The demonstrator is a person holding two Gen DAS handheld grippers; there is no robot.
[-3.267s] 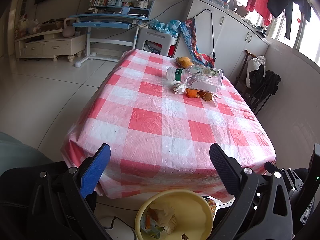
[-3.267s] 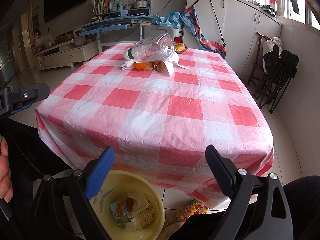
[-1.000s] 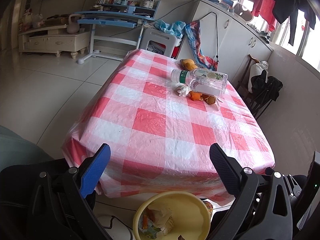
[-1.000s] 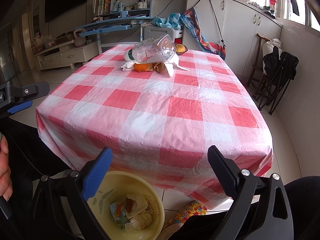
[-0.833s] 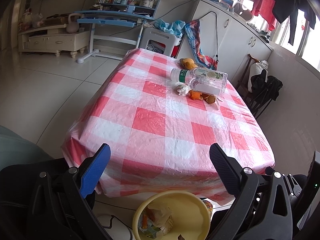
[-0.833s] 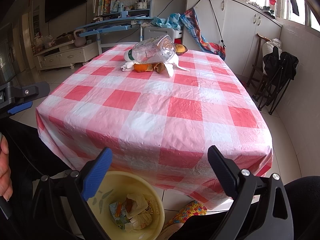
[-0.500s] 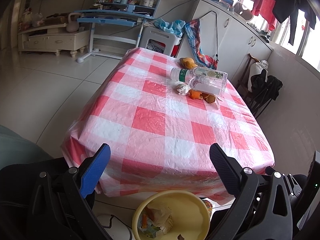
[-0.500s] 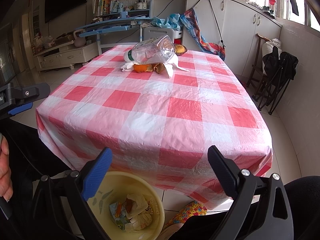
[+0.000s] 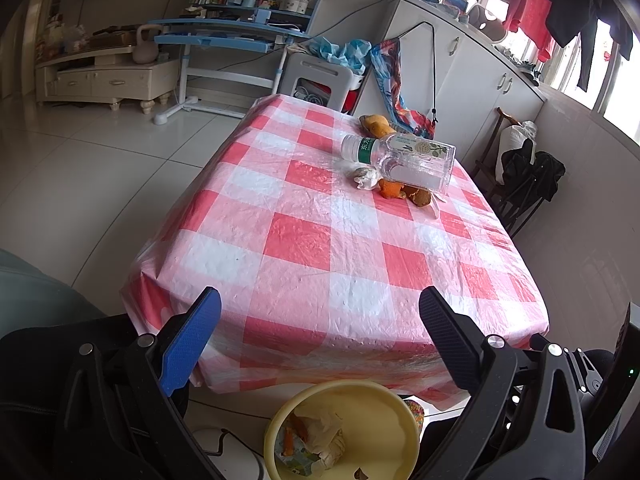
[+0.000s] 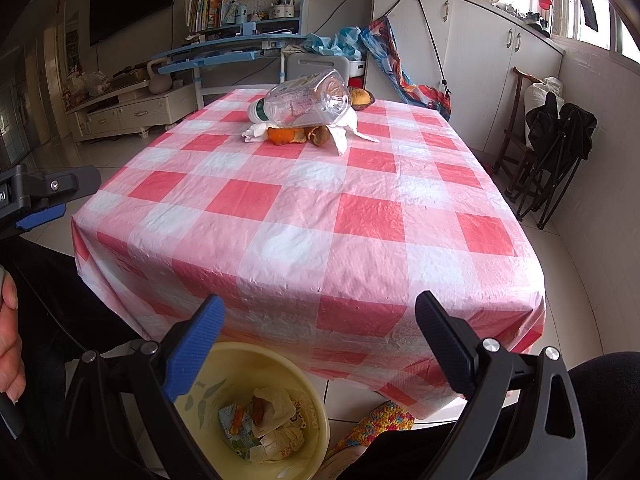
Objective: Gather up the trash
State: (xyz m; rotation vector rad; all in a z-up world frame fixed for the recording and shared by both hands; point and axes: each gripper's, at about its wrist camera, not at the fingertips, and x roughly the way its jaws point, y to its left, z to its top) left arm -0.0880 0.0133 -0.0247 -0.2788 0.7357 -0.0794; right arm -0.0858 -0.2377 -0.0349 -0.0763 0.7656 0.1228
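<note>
Left wrist view: left hand-held gripper [image 9: 320, 332] released, jaws wide apart, nothing between them; it hangs off the near edge of the tabletop [image 9: 320, 248].
Trash pile: plastic bottle [image 9: 400, 156] lies on its side at the far end, resting on orange peel [image 9: 394, 190] and a crumpled tissue [image 9: 366, 178]; all well apart from the gripper.
Bin: yellow basin [image 9: 384, 404] on the floor below the near edge, some scraps already in it.

Right wrist view: right hand-held gripper [image 10: 318, 330] released, empty, also at the near edge.
Pile from this side: bottle base [image 10: 328, 98] faces the camera, peel [image 10: 286, 135] tucked under it.
Step, judged: reach for the bottle first; close across its body, since lifting it frees the peel and tissue.
Risk: bottle sits tilted on scraps and may roll.
Room: bare cloth between grippers and pile gives a straight path; folding chair [image 10: 560, 136] stands off to the right.
</note>
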